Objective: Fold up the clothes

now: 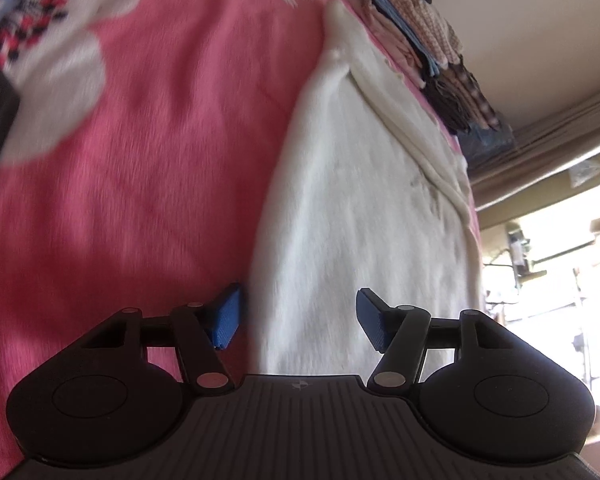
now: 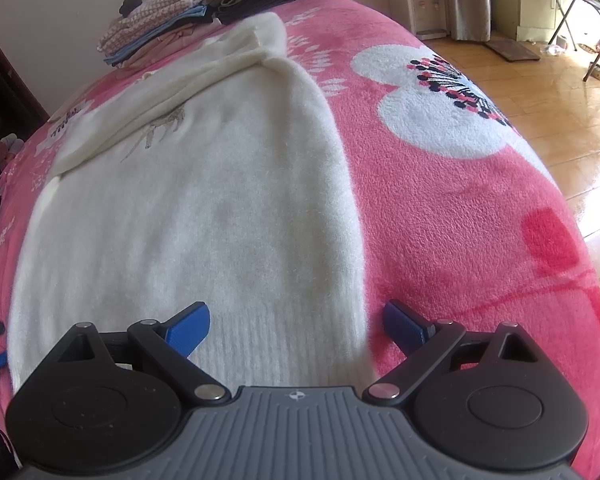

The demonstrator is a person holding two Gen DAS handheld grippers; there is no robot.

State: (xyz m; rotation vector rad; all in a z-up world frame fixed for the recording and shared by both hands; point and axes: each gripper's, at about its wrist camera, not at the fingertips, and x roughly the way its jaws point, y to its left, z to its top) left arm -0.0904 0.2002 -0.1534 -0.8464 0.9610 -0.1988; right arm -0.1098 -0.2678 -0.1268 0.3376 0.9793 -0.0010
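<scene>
Sweater [image 2: 204, 208] lay flat on the pink blanket [image 2: 440, 220], a sleeve folded across it. Both grippers, left [image 1: 298, 318] and right [image 2: 296, 330], hovered at the hem corners with jaws released, gripping nothing. Risk: pads could pinch blanket along with the knit, or take only the top layer, skewing the fold.

1 white sweater [image 2: 204, 216], 1 pink blanket [image 2: 440, 216], 2 stacks of folded clothes [image 2: 204, 8], 1 water dispenser [image 2: 424, 4], 2 grippers.
</scene>
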